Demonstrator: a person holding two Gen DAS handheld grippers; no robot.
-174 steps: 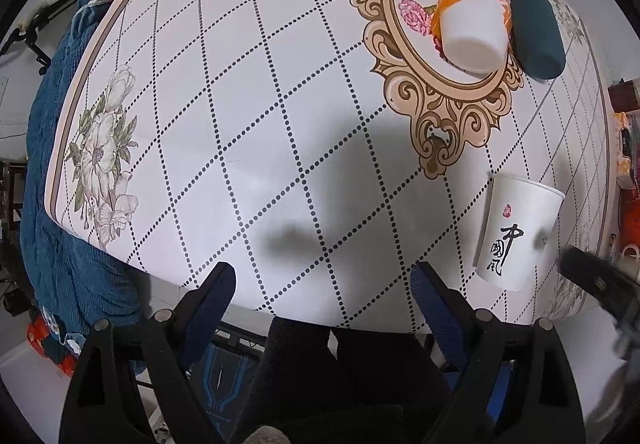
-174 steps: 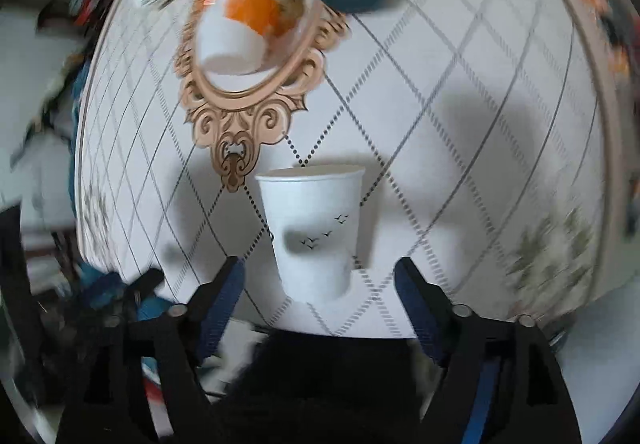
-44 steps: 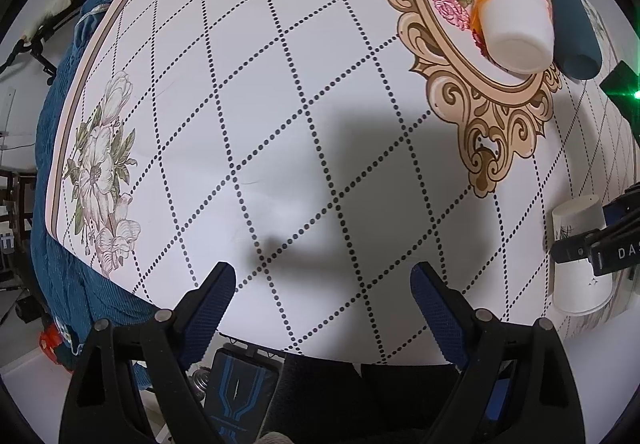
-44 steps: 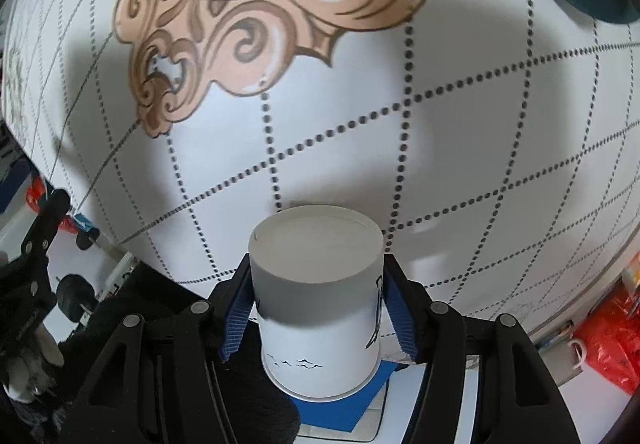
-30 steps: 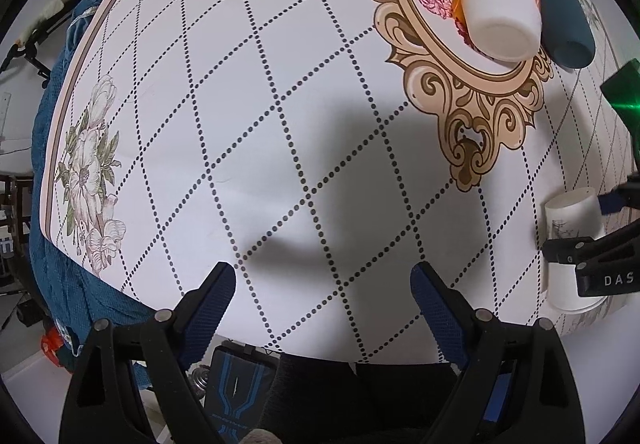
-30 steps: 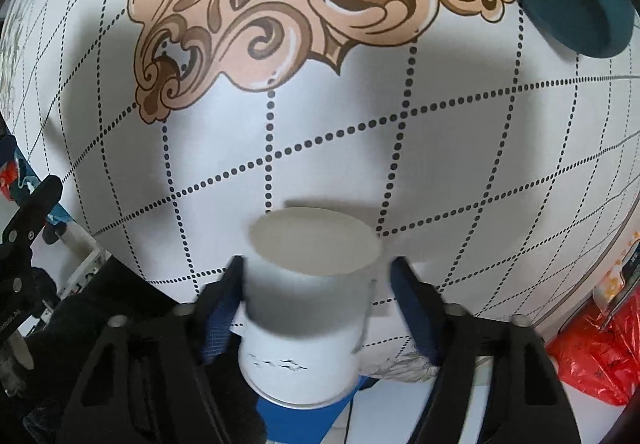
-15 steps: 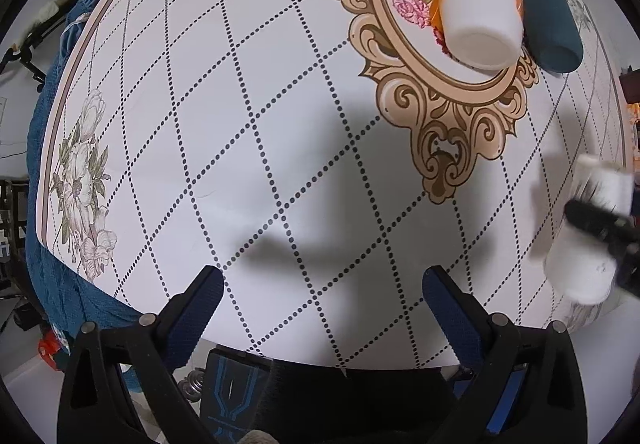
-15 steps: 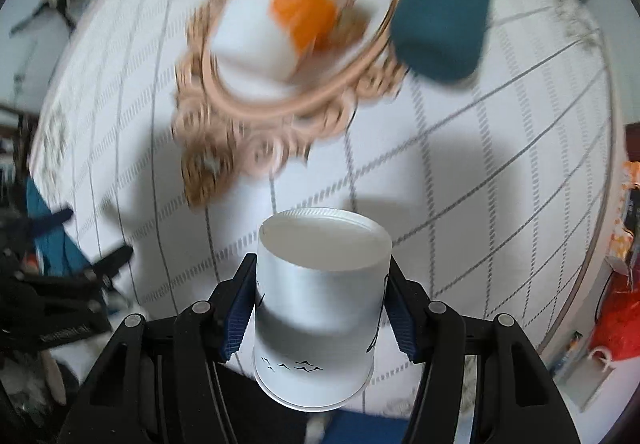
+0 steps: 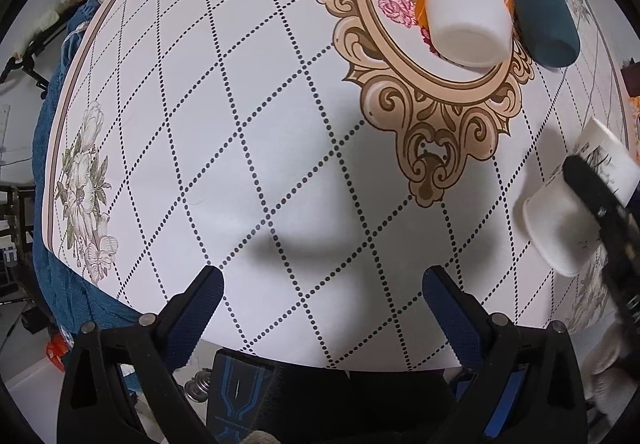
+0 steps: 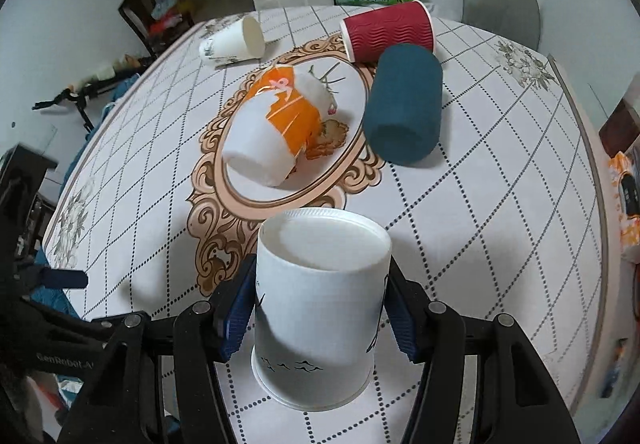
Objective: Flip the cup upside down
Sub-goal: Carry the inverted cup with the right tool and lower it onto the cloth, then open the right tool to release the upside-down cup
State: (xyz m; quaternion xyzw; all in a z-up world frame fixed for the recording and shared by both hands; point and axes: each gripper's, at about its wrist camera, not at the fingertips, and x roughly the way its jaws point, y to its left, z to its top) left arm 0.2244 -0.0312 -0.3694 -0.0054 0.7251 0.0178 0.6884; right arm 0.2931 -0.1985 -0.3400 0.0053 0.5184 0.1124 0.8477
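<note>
My right gripper is shut on a white paper cup with small black birds printed near its rim. The cup is upside down, base up, rim down close to the table near the front edge; I cannot tell if it touches. In the left wrist view the same cup shows at the far right, tilted, with the right gripper's black finger across it. My left gripper is open and empty above the table's near edge.
On the patterned tablecloth lie an orange-and-white cup, a dark teal cup, a red ribbed cup and a white cup, all on their sides. Chairs and a box stand behind the table.
The right gripper took the upright white cup and turned it over. Over the last half second it tilted up level, so the far table and room came into view. The left gripper stayed open.
</note>
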